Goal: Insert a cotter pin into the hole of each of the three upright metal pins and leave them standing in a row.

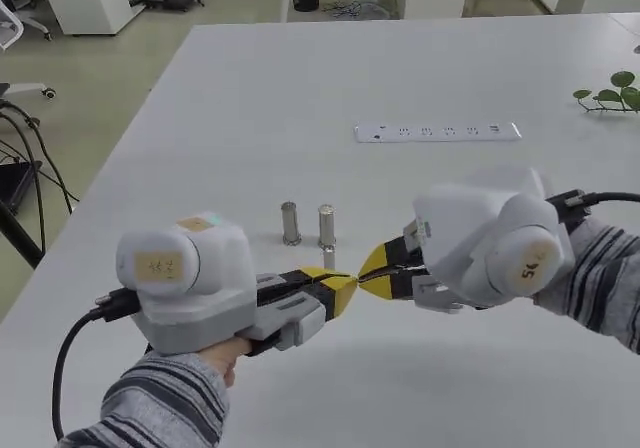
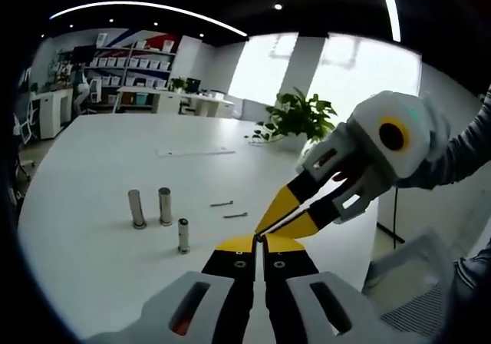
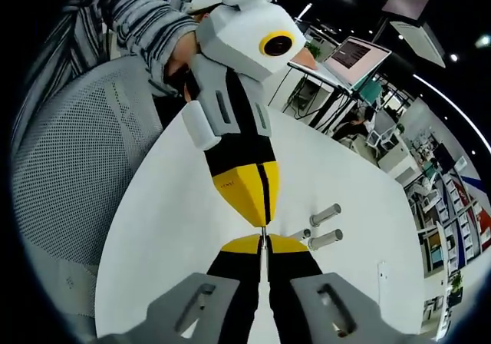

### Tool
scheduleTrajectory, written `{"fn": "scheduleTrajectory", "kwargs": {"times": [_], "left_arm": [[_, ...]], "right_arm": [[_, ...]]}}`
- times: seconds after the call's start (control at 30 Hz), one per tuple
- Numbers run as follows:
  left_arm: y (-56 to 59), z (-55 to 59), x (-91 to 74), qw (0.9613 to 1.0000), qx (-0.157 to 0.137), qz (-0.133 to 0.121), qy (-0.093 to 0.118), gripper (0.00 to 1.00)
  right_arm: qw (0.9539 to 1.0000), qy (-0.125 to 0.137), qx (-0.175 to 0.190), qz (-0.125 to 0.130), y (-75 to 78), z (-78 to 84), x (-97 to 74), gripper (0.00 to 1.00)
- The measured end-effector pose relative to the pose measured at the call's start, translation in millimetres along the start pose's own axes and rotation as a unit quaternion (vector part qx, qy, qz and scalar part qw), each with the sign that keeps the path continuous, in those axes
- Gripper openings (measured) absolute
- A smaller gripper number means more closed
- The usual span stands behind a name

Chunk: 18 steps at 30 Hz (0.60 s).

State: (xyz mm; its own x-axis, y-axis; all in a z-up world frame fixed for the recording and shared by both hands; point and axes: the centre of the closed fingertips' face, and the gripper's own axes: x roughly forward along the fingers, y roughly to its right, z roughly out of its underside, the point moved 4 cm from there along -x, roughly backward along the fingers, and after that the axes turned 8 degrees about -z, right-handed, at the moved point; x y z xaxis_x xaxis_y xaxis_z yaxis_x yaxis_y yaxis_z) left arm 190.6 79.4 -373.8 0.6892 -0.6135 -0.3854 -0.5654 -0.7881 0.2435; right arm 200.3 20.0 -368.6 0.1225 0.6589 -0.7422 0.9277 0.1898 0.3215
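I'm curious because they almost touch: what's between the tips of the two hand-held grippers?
A thin cotter pin spans the gap between the left hand-held gripper and the right hand-held gripper. It is clearest in the left gripper view.

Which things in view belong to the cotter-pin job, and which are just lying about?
Job: three metal pins; cotter pin pinched between left gripper and right gripper; two loose cotter pins.
Lying about: power strip; plant sprig.

In the head view the jaws half hide the nearest upright pin [image 1: 328,259]; the cotter pin [image 2: 276,225] between them is too thin to make out.
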Motion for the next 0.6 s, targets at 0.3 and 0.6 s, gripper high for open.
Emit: {"fn": "scheduleTrajectory", "kwargs": {"times": [0.3,0.6], "left_arm": [[4.7,1.5,-3.8,0.9985,0.054,0.014,0.002,0.0],[10.4,1.9,-6.7,0.9947,0.096,0.036,0.002,0.0]], "right_arm": [[0.9994,0.0,0.031,-0.013,-3.0,6.1,0.9,0.0],[0.9983,0.009,0.049,-0.031,-8.6,7.0,0.3,0.0]]}}
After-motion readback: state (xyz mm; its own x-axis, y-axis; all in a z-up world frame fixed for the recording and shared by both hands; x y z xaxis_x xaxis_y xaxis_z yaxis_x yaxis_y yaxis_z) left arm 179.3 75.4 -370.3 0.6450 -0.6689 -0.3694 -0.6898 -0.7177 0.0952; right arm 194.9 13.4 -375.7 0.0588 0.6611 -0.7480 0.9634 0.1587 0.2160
